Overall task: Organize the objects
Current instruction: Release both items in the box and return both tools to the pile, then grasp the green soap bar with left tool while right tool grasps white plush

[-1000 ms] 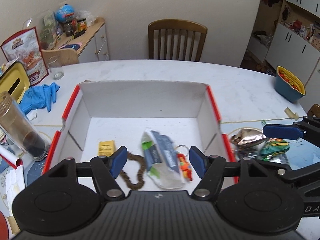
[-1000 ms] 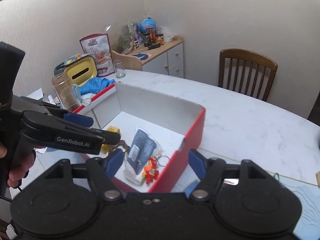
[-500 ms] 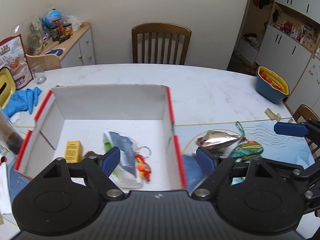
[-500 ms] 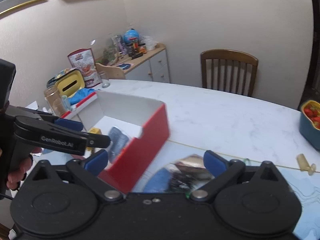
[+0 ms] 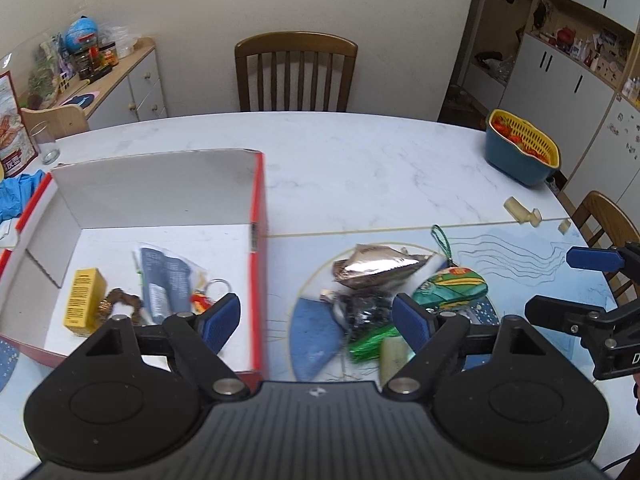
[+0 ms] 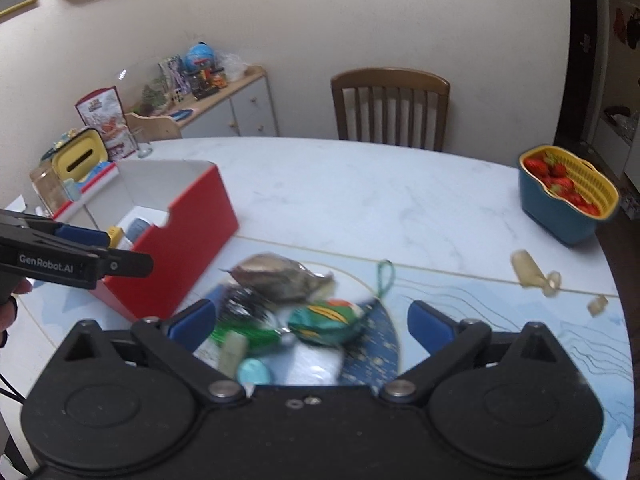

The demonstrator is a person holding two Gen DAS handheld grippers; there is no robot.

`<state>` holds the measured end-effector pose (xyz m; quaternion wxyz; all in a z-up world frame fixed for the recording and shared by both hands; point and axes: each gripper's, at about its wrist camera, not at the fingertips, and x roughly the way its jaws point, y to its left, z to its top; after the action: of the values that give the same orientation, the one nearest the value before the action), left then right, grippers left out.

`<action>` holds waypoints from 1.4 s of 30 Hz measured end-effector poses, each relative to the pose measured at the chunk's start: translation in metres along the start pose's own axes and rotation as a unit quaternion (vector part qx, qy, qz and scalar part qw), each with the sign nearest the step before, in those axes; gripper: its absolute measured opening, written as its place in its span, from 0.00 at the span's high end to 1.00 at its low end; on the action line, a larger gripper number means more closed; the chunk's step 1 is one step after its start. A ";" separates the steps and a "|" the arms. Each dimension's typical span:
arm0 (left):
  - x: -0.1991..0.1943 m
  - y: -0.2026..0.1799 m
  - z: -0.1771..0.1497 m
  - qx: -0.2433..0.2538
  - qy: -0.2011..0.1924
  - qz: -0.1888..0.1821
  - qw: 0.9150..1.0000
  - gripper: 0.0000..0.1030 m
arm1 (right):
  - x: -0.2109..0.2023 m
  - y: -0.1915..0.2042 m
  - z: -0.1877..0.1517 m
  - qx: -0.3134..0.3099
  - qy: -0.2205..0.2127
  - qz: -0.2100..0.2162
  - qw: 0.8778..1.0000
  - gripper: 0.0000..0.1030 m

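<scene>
A red-and-white cardboard box sits on the table's left; inside lie a yellow packet, a brown bead chain, a grey-blue pouch and an orange keyring toy. To its right is a pile: a silver foil bag, a green patterned pouch, black and green wrappers. My left gripper is open and empty, above the box's right wall and the pile. My right gripper is open and empty, above the pile; the box also shows in the right wrist view.
A blue tub with a yellow strainer of strawberries stands far right. Small beige pieces lie near it. A glass, blue gloves and snack bags are at the far left. A wooden chair stands behind the table.
Both grippers have swung to the right, from over the box to over the pile of loose items. Both stayed open and empty.
</scene>
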<state>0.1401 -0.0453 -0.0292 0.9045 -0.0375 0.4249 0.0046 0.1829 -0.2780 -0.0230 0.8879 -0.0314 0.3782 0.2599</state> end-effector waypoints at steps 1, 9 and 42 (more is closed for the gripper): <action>0.002 -0.005 -0.001 0.002 -0.001 0.002 1.000 0.19 | 0.000 -0.003 -0.003 -0.002 0.002 -0.002 1.000 0.01; 0.028 -0.036 -0.021 0.006 0.010 0.014 1.000 0.19 | 0.007 -0.005 -0.032 -0.036 0.038 0.027 0.998 0.01; 0.079 -0.063 -0.063 -0.014 0.040 0.010 0.999 0.43 | 0.057 0.029 -0.078 -0.101 0.098 0.079 0.987 0.41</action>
<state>0.1444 -0.1147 -0.1262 0.8863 -0.0463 0.4605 0.0183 0.1507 -0.2478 -0.1138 0.8158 -0.1162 0.4361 0.3618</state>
